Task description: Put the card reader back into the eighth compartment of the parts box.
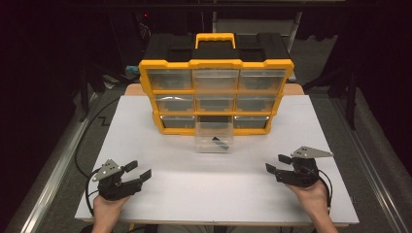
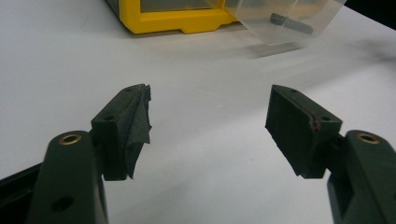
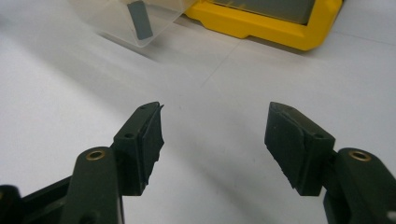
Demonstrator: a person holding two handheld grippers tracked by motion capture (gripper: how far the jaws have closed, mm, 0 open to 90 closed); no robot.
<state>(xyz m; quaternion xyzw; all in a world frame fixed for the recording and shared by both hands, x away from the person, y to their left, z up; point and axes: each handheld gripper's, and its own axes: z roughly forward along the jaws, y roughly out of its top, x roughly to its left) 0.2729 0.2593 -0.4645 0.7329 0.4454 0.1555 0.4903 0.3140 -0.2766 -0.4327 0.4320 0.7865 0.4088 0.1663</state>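
- A yellow and black parts organiser (image 1: 216, 82) with nine clear drawers stood at the far middle of the white table (image 1: 214, 194), its carry handle (image 1: 215, 40) on top.
- The bottom middle drawer (image 1: 214, 137) was drawn out of the organiser toward the person, its front end resting on the table; whether its rear was still in the slot could not be told.
- A small dark oblong piece (image 1: 221, 142) lay inside that drawer, slanted across its floor; the same piece showed through the clear wall in the left gripper view (image 2: 290, 23) and the right gripper view (image 3: 139, 19).
- The left gripper (image 1: 138, 171) was near the table's front edge, well left of the drawer, jaws spread wide and empty.
- The right gripper (image 1: 276, 163) sat well right of the drawer, jaws likewise wide with nothing between them.
- One pad (image 2: 138, 122) of the left gripper looked frayed and partly peeled, which could weaken its hold.
- Judgement: the drawer seemed light, thin-walled plastic, stiff yet smooth, so it would likely slide on the table and flex if pinched hard; the front wall or a side wall near the front offered the surest hold.
- Judgement: the dark piece looked small, rigid and light, best pinched across its narrow sides from above.
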